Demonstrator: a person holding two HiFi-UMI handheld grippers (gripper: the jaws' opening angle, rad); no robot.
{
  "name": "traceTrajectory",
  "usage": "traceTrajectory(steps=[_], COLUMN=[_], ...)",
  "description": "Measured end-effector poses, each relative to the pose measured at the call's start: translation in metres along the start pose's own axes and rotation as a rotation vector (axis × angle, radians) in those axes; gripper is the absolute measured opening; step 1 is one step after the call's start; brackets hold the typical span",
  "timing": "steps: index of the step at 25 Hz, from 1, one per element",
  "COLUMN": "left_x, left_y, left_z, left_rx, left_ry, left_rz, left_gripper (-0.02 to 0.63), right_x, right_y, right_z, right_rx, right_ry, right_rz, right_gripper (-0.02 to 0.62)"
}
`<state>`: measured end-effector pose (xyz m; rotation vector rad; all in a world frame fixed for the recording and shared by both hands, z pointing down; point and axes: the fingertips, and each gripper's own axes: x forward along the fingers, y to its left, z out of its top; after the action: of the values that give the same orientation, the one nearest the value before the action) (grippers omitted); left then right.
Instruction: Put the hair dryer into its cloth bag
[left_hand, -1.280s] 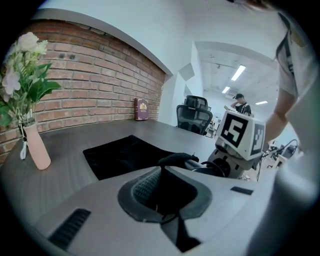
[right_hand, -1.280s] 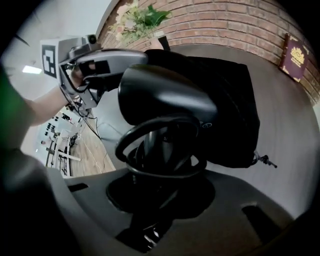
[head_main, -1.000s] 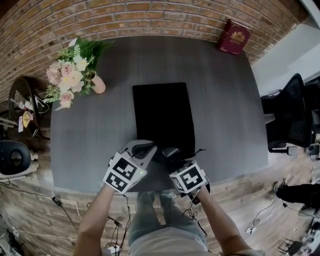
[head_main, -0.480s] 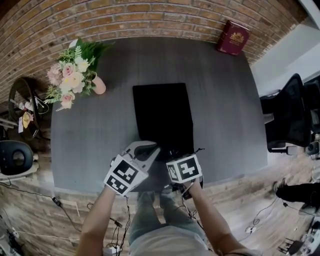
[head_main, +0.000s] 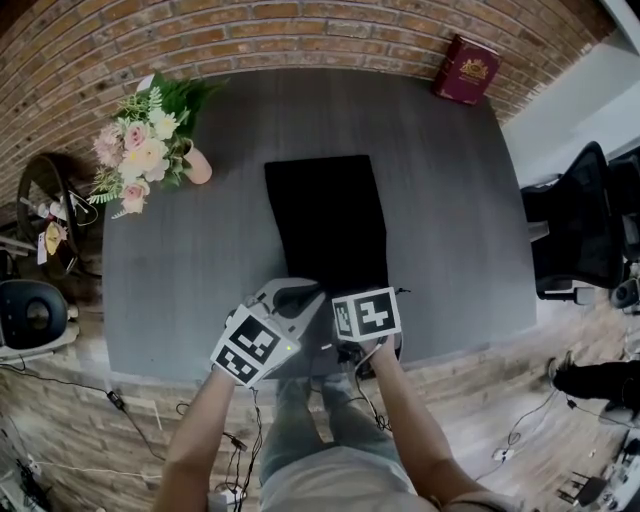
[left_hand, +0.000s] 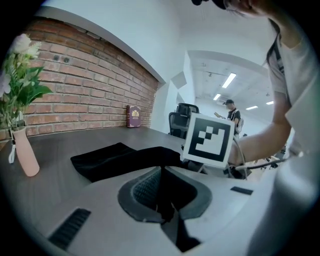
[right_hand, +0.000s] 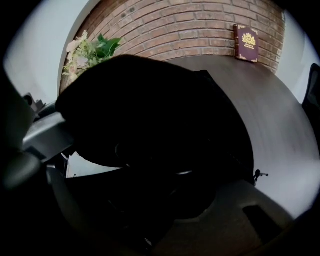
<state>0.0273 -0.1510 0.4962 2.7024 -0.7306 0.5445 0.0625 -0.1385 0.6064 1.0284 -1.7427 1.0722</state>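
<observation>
Right now the cloth bag (head_main: 325, 215) lies on the table (head_main: 180, 280), its mouth at the table's near edge, pinched tight by the left gripper (left_hand: 166, 213). At that edge the right gripper (head_main: 365, 320) points down, its grip lost in blackness.

A red brick wall (head_main: 300, 30) runs behind a dark grey table (head_main: 450, 200); a maroon book (head_main: 465, 70) leans against the bricks; flowers in a pink vase (head_main: 150, 150) stand left; black office chair (head_main: 580, 220) right; wood-plank floor (head_main: 100, 450) with cables; ceiling strip lights (left_hand: 229, 80) beyond.
</observation>
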Motion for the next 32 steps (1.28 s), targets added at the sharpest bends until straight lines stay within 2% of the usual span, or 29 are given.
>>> traceTrajectory(steps=[11, 17, 24, 28, 32], left_x=[0.003, 0.001, -0.001, -0.001, -0.002], left_y=[0.007, 0.006, 0.01, 0.009, 0.012], left_z=[-0.019, -0.029, -0.028, -0.026, -0.024], left_rx=[-0.051, -0.075, -0.081, -0.091, -0.115], left_ry=[0.026, 0.054, 0.048, 0.046, 0.031], left_rz=[0.024, 0.037, 0.059, 0.062, 0.067], left_gripper=[0.018, 0.018, 0.018, 0.018, 0.018], right_x=[0.009, 0.009, 0.007, 0.004, -0.005], right_y=[-0.003, 0.001, 0.004, 0.004, 0.007], right_z=[0.003, 0.0, 0.0, -0.004, -0.004], right_rx=[0.023, 0.028, 0.007, -0.037, -0.069], right_ry=[-0.047, -0.074, -0.086, -0.083, -0.101], right_rz=[0.04, 0.071, 0.082, 0.071, 0.114], right_gripper=[0.137, 0.167, 0.195, 0.219, 0.296])
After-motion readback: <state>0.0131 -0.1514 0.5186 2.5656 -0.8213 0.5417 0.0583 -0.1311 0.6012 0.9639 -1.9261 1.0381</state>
